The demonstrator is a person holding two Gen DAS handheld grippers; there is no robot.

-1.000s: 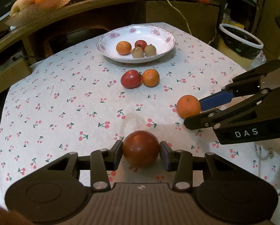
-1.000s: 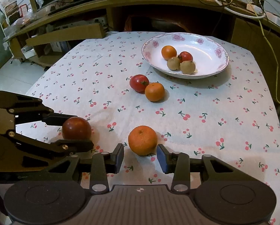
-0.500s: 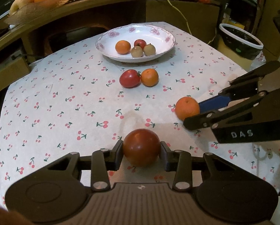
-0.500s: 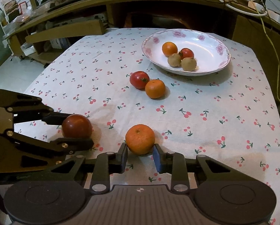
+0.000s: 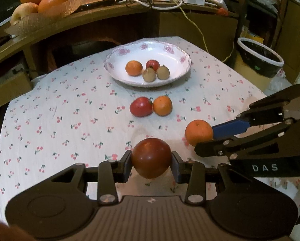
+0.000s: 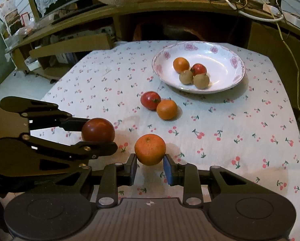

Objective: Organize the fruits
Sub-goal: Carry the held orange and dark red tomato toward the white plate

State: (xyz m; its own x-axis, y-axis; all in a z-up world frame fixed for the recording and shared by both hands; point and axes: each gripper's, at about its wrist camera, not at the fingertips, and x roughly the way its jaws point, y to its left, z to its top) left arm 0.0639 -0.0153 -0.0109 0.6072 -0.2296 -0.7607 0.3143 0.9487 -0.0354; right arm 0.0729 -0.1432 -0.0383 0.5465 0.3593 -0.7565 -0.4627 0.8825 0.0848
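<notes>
My left gripper [image 5: 151, 163] is shut on a dark red tomato [image 5: 151, 157], lifted a little off the cloth; the same tomato [image 6: 98, 129] shows at the left of the right wrist view. My right gripper [image 6: 150, 165] is shut on an orange [image 6: 150, 149], which also appears as the orange [image 5: 198, 132] at the right of the left wrist view. A red tomato [image 5: 141, 106] and a second orange [image 5: 162, 105] lie touching mid-table. The white flowered plate [image 5: 176, 54] at the far side holds an orange, a small red fruit and two brownish fruits.
A cherry-print cloth [image 5: 69, 108] covers the table. Behind it runs a wooden counter [image 5: 101, 14] with cables and a bowl of large fruit [image 5: 41, 0]. A black bin with a white rim [image 5: 259, 57] stands on the floor at the right.
The right gripper's fingers closed onto the orange, which was free between them before. Both grippers have risen slightly with their fruit; the left one kept its hold on the tomato.
</notes>
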